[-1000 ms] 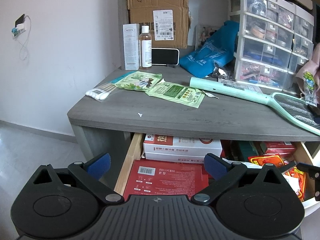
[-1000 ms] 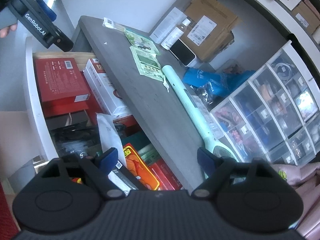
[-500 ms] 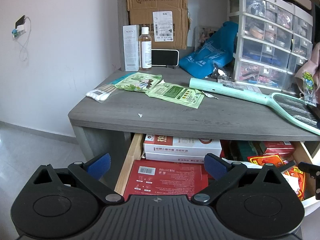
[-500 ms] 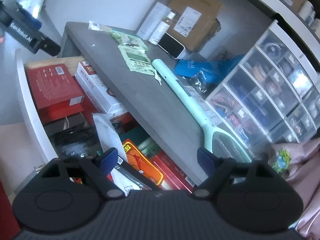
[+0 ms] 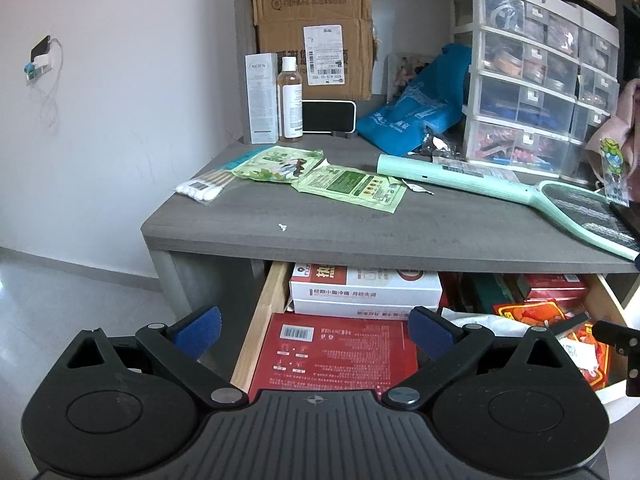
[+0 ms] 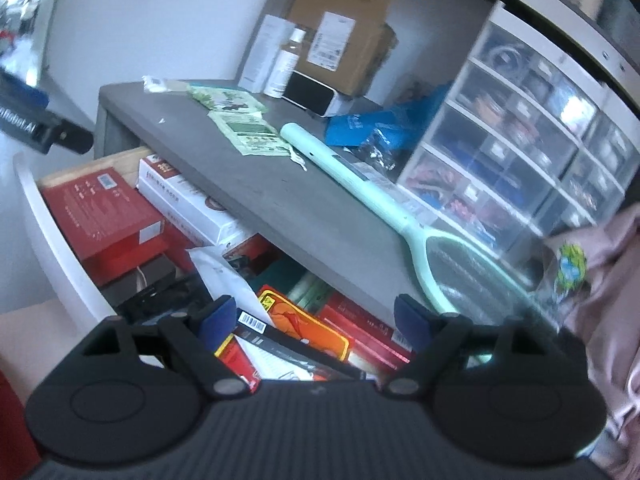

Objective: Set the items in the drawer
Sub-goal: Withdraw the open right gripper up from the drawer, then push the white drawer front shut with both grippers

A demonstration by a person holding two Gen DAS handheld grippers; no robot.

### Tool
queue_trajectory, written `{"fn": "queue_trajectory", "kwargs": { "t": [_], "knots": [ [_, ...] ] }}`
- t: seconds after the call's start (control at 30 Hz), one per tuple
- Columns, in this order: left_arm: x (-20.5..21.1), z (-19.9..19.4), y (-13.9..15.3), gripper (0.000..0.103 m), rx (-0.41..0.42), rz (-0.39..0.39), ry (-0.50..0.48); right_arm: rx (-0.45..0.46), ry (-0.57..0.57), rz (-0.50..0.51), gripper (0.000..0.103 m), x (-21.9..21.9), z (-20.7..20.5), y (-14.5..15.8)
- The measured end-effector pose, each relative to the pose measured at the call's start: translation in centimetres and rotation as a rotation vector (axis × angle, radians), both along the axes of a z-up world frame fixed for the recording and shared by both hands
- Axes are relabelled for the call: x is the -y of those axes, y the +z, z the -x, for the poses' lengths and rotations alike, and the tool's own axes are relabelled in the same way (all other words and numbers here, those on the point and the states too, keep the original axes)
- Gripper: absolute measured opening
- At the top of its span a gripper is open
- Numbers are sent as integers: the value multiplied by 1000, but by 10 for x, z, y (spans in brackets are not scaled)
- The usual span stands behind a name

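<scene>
Left wrist – swatter (image 5: 516, 192) across desktop (image 5: 360, 236)

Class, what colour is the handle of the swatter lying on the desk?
Pale mint green; the swatter shows best in the left wrist view.

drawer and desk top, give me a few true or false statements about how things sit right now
1. The drawer is pulled open. True.
2. The left hand-held gripper grips a green packet. False: it is open and empty; the green packet lies on the desk.
3. The mint racket lies flat on the desk. True.
4. The right hand-held gripper is shut. False: it is open.
5. The cotton swabs lie in the drawer. False: they are on the desk.
</scene>
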State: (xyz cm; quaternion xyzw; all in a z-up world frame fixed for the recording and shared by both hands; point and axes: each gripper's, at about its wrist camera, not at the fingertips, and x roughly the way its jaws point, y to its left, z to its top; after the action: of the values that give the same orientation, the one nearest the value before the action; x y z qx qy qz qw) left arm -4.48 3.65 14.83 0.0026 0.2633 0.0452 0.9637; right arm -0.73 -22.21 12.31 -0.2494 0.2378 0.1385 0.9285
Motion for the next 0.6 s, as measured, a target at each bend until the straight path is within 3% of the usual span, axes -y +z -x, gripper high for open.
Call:
{"fn": "queue_trajectory", "kwargs": {
  "t": [0.23, 0.6],
  "knots": [
    [2, 13, -9, 101, -6, -1, -12, -14, -77, -79, 87, 4, 14, -9],
    [7, 35, -32, 101, -36, -17, -39, -17, -205, -180, 96, 12, 43, -28]
  ]
}}
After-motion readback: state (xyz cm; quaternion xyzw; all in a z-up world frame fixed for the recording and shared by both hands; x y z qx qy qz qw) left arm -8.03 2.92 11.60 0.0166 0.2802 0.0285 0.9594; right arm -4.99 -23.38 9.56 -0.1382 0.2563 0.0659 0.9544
